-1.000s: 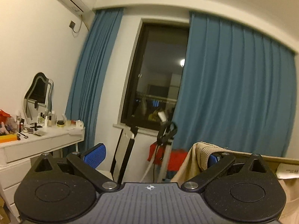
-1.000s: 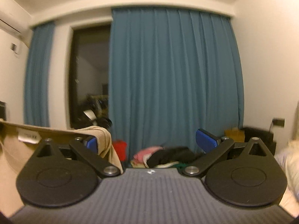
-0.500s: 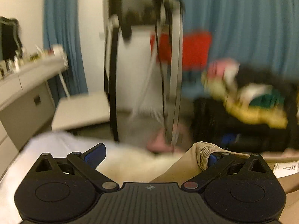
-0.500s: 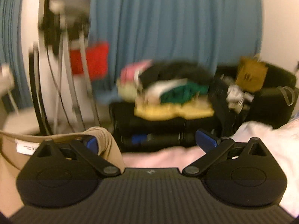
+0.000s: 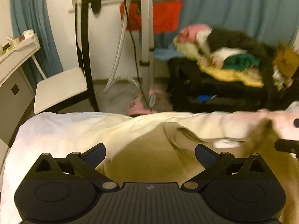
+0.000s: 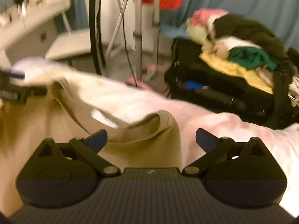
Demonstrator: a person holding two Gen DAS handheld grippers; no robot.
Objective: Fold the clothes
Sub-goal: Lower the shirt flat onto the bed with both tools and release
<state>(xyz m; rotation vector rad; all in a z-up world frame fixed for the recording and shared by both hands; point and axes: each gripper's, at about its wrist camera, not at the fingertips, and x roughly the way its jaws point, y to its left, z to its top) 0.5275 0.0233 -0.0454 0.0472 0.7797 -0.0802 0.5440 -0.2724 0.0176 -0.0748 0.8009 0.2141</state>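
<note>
A tan sweater [image 5: 149, 155] lies spread over a pale bed cover [image 5: 61, 128] in the lower half of the left wrist frame, its ribbed neck edge curving toward the right with a white label [image 5: 226, 143] just inside it. In the right wrist frame the same sweater [image 6: 142, 141] fills the lower left, and its neck edge arches up at the middle of the frame. The left gripper [image 5: 150, 152] sits at the bottom centre of its frame with its blue-tipped fingers [image 5: 95, 152] spread wide, the cloth showing between them and neither finger pinching it. The right gripper [image 6: 151, 140] is likewise at the bottom centre with its fingers [image 6: 204, 139] wide apart: the left finger is over the sweater, the right one over the bed cover, and nothing is held. Beyond the bed, at the upper right of both frames, a heap of mixed clothes [image 5: 229, 56] rests on a black suitcase [image 5: 214, 91]. A white chair [image 5: 59, 88] stands at the left, a red cloth [image 5: 160, 15] hangs at the top centre, and blue curtains [image 5: 233, 5] fill the upper right. Much of the scene is blurred.
</note>
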